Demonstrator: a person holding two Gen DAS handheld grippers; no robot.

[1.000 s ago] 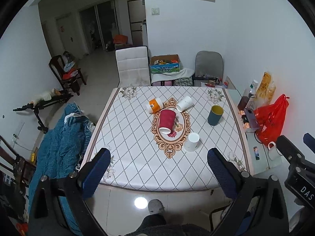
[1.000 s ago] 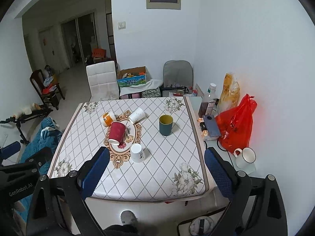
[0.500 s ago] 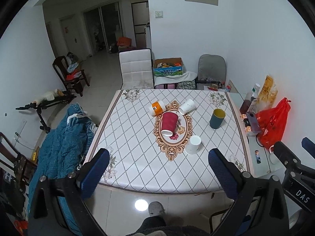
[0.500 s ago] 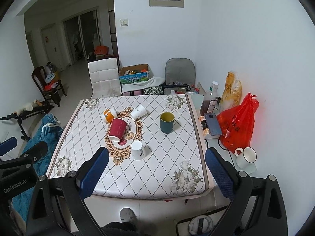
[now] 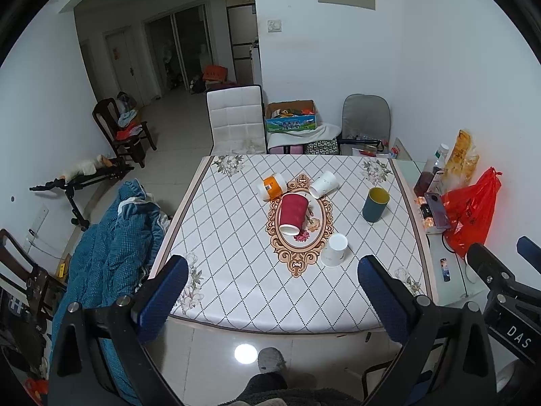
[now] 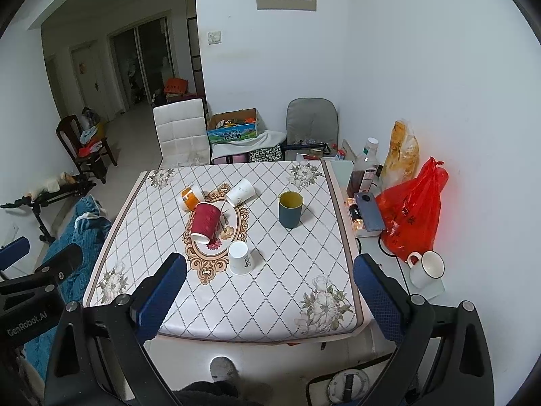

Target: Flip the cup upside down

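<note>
Left tongs [image 5: 272,296], right tongs [image 6: 268,292]: both spread wide, holding nothing, raised off the table's [image 6: 216,318] near edge.
White cup [image 6: 240,257]: near mid-table, already mouth down.
Red cup [image 6: 205,222]: centre, on its side, axis pointing near-left.
Green cup [image 6: 290,209]: upright, mouth up, toward right edge, ahead of right tongs; likely target, right hand nearer.

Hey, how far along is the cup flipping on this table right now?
Done: one white cup near the front already stands upside down. In hand: nothing; the left hand-held gripper and right hand-held gripper are both open, short of the table. Left: the green cup stands upright; the red cup, orange cup and another white cup lie on their sides.
</note>
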